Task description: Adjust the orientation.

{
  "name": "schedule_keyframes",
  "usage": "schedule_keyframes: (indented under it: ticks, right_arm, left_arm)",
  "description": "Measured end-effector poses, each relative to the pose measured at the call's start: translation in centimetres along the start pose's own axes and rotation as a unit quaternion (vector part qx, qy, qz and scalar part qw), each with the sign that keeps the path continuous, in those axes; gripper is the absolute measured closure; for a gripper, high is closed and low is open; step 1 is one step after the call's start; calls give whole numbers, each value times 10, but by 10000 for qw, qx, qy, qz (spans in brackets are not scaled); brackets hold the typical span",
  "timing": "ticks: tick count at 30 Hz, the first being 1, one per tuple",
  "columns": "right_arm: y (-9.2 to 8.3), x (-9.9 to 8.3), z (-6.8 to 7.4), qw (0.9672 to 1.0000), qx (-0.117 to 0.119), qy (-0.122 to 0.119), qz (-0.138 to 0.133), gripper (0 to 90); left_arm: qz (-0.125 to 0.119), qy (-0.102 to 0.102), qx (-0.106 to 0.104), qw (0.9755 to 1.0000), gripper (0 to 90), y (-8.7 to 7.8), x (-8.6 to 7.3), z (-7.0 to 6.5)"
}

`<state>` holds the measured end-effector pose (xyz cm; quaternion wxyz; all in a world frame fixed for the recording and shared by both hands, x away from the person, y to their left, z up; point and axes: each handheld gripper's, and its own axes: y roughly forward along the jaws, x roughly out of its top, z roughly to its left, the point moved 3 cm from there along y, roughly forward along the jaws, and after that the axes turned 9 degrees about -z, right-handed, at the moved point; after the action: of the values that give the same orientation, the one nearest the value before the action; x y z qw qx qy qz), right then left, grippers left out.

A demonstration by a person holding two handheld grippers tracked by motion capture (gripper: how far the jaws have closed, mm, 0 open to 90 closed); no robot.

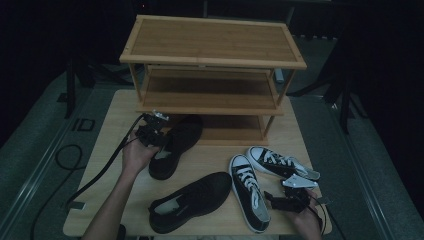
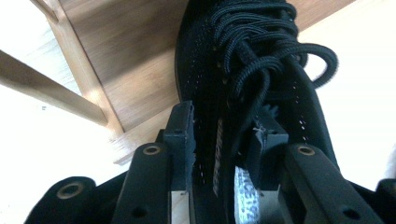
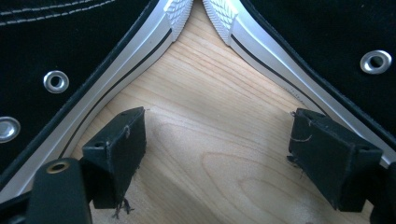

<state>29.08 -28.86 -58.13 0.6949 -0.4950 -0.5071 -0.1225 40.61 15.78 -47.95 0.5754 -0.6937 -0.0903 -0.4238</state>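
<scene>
A dim room, a pale wooden table (image 1: pixel 120 107) with a three-tier bamboo shoe rack (image 1: pixel 212 45) at its far side. From above, the left gripper (image 1: pixel 156 131) sits at the heel of a black knit shoe (image 1: pixel 176 146) whose toe reaches under the rack's lowest shelf. The right gripper (image 1: pixel 292 192), well in front of the rack, hovers by two canvas sneakers (image 1: pixel 250 192).

In the left gripper view its jaws straddle the shoe's collar, slackened, not pressing.

In the right gripper view the jaws stand wide apart over bare wood, between the sneakers.
</scene>
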Motion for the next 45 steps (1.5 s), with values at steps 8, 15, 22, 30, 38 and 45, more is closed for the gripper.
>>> schedule_keyframes:
  ticks: [8, 15, 22, 30, 38, 45]
  right_arm:
    - [0, 0, 0, 10000, 11, -7, 2, 187]
    - [0, 0, 0, 10000, 10, -8, 2, 187]
    - [0, 0, 0, 10000, 12, -9, 2, 188]
    - [0, 0, 0, 10000, 24, -25, -2, 187]
    - [0, 0, 1, 10000, 28, -16, -2, 188]
    - [0, 0, 1, 10000, 32, -21, -1, 188]
  left_arm:
    - [-311, 117, -259, 9991, 606, -25, -11, 3]
    - [-661, 280, -273, 9970, 624, -52, -19, 8]
    - [-744, 85, -354, 9966, 621, -65, -33, 18]
    - [-811, 75, -300, 9962, 610, -69, -58, 20]
    - [-699, -5, -476, 9964, 639, -60, -87, 14]
    - [-549, -40, -556, 9969, 827, -51, -105, 8]
